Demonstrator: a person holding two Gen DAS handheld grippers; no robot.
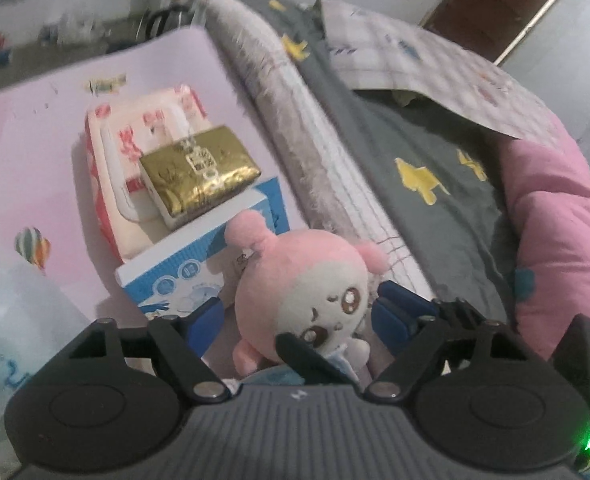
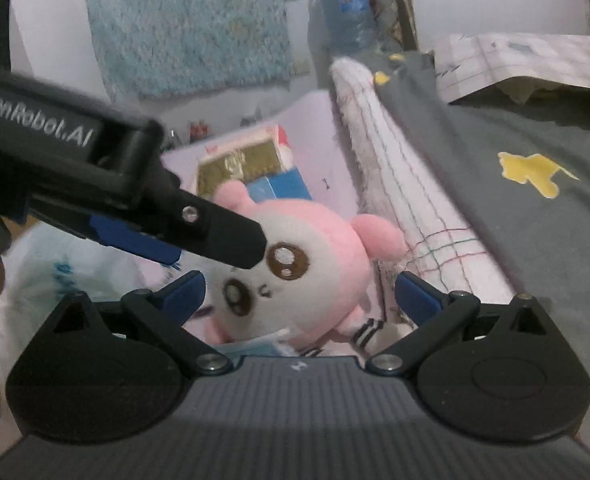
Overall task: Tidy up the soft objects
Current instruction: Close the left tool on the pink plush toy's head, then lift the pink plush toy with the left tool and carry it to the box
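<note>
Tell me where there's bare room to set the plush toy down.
Free: the pink sheet left of the tissue packs, toward the balloon print. Crowded: packs and blue box stacked beside the rolled blanket; the plush toy fills the gap there.

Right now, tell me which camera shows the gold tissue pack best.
The left wrist view: the gold tissue pack shows whole, lying across the pink-and-white pack and the blue box. The right wrist view gives only a blurred part of it, cut off by the pink plush toy.
</note>
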